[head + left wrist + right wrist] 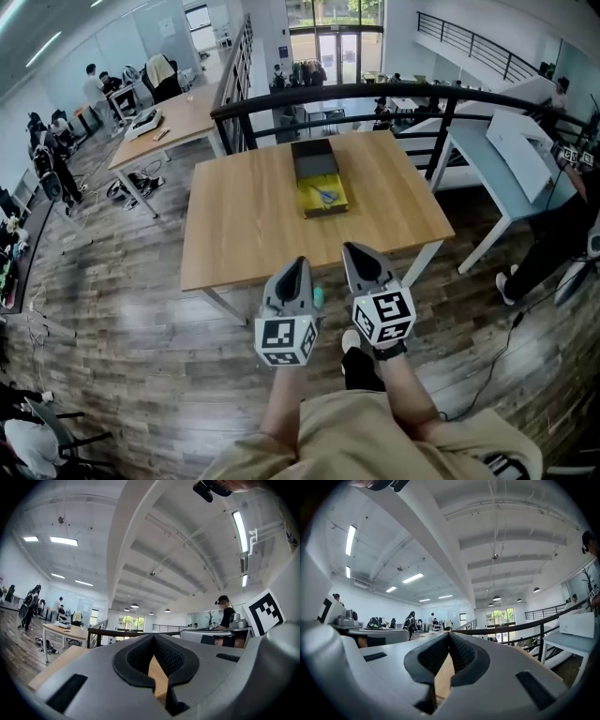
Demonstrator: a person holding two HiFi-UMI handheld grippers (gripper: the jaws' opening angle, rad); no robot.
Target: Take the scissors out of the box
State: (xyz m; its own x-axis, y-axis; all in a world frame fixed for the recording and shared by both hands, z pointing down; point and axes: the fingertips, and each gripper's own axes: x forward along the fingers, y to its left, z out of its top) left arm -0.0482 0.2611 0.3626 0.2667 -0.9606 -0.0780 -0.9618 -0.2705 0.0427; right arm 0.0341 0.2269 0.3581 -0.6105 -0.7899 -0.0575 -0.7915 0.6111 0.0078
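No words, numbers or brand names can be read in any view. The only signs seen are black-and-white square patterns without letters. They are printed on the marker cube (286, 339) of the left gripper (299, 265) and on the like cube (384, 317) of the right gripper (352, 251). One such pattern (265, 612) is also seen at the right edge of the left gripper view. Sheets posted on the far glass walls are too small to be read.
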